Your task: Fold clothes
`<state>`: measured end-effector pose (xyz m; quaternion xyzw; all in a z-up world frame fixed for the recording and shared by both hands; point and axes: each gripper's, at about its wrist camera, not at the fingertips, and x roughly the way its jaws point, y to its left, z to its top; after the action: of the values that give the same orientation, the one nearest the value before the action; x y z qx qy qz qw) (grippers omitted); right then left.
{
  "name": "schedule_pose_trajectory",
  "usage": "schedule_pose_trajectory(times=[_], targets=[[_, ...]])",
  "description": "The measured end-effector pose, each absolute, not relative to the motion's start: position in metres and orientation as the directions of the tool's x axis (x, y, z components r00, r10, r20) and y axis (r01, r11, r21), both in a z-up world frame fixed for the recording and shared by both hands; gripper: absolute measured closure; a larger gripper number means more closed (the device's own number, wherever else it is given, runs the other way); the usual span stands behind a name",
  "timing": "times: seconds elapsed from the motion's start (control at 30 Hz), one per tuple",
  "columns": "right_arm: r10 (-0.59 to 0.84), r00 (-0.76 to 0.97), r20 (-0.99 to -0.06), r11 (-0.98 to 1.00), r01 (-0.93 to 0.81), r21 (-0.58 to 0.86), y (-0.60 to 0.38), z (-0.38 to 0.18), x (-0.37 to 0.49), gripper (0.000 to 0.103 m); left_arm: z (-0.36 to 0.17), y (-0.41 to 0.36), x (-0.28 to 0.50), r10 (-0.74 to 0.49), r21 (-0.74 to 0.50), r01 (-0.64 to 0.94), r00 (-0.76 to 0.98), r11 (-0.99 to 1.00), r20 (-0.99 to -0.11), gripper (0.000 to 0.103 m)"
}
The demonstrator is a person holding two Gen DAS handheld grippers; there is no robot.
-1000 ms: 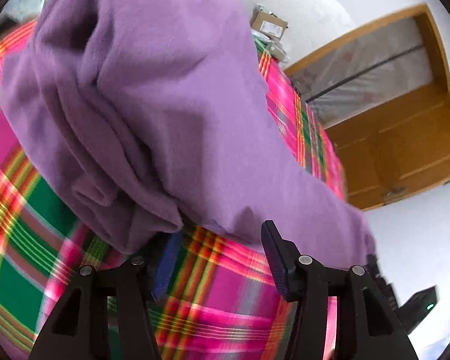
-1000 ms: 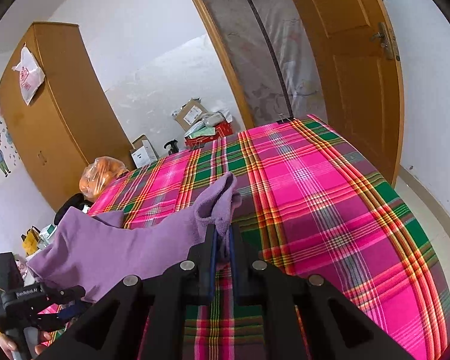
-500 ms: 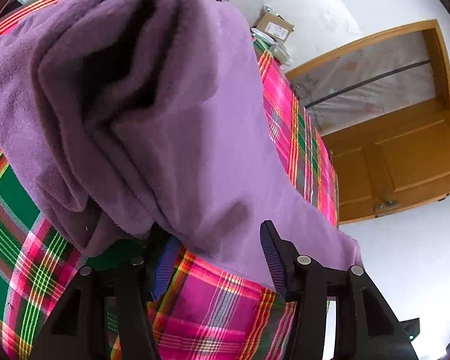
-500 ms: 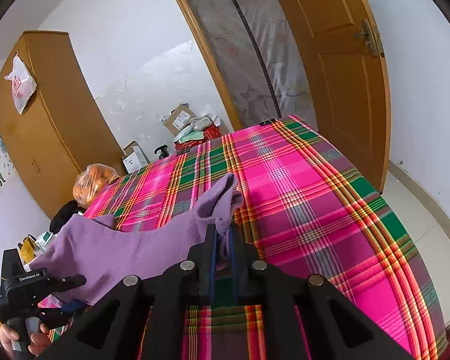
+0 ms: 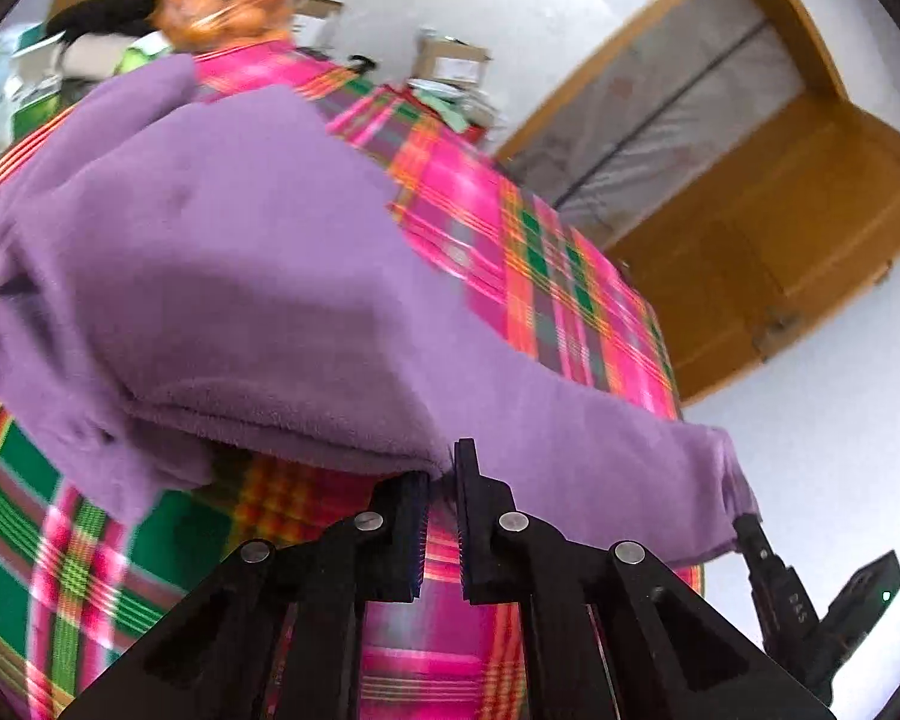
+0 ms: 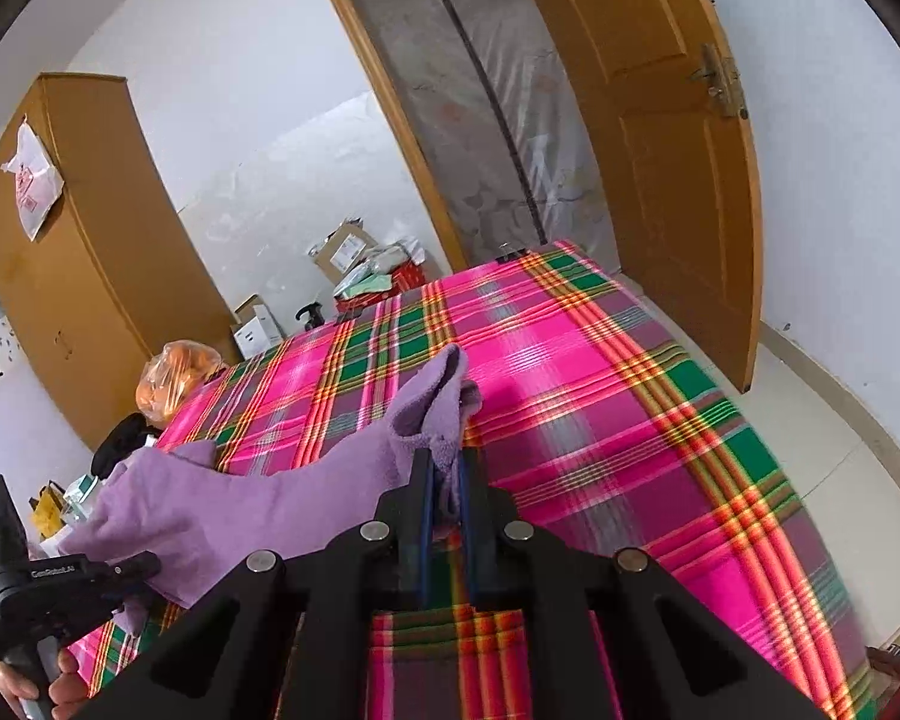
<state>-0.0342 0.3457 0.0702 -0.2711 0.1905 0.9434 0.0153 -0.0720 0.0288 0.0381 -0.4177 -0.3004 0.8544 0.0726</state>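
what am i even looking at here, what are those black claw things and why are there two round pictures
The black claws are two hand-held grippers; a person carries one in each hand, and each has a wide-angle camera looking along its fingers, hence two round pictures. The left gripper pinches the edge of a purple fleece garment. The right gripper pinches its other end, so the garment hangs stretched between them above a pink and green plaid bed cover. In the right camera's view, the person's hand is holding the left tool.
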Motion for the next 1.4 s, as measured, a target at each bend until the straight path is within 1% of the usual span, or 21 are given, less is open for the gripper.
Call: schedule_pose_trajectory(times=[0.13,0.3,0.57,0.73,0.93,1.07,1.2,1.4], targets=[[-0.039,-0.857,-0.514,-0.925,-0.164,0.343,0.358,0.074,-0.026,0.095,0.043,0.037,-0.066,0.404,-0.561,0.062,-0.63,-0.825,-0.663,0.096],[-0.001,-0.857,-0.516,-0.92,-0.201,0.335,0.371,0.076,-0.014,0.095,0.049,0.072,-0.069,0.431,-0.531,-0.032,-0.627,-0.847,-0.65,0.096],[0.024,-0.86,-0.509,-0.918,-0.221,0.33,0.383,0.08,-0.005,0.095,0.062,0.113,-0.068,0.499,-0.513,-0.162,-0.594,-0.843,-0.631,0.096],[0.04,-0.858,-0.511,-0.914,-0.238,0.328,0.388,0.078,-0.001,0.095,0.059,0.135,-0.076,0.536,-0.513,-0.217,-0.562,-0.83,-0.63,0.096],[0.082,-0.851,-0.518,-0.911,-0.274,0.307,0.396,0.077,0.004,0.095,0.051,0.138,-0.082,0.556,-0.534,-0.212,-0.527,-0.819,-0.643,0.096],[0.096,-0.843,-0.529,-0.91,-0.29,0.296,0.398,0.074,0.004,0.095,0.05,0.123,-0.082,0.554,-0.548,-0.192,-0.536,-0.814,-0.637,0.096],[0.106,-0.811,-0.576,-0.918,-0.302,0.256,0.394,0.065,-0.003,0.095,0.05,0.107,-0.08,0.552,-0.56,-0.173,-0.545,-0.81,-0.631,0.096],[0.164,-0.761,-0.628,-0.931,-0.331,0.157,0.387,0.056,-0.009,0.094,0.056,0.062,-0.066,0.52,-0.561,-0.128,-0.581,-0.818,-0.626,0.096]])
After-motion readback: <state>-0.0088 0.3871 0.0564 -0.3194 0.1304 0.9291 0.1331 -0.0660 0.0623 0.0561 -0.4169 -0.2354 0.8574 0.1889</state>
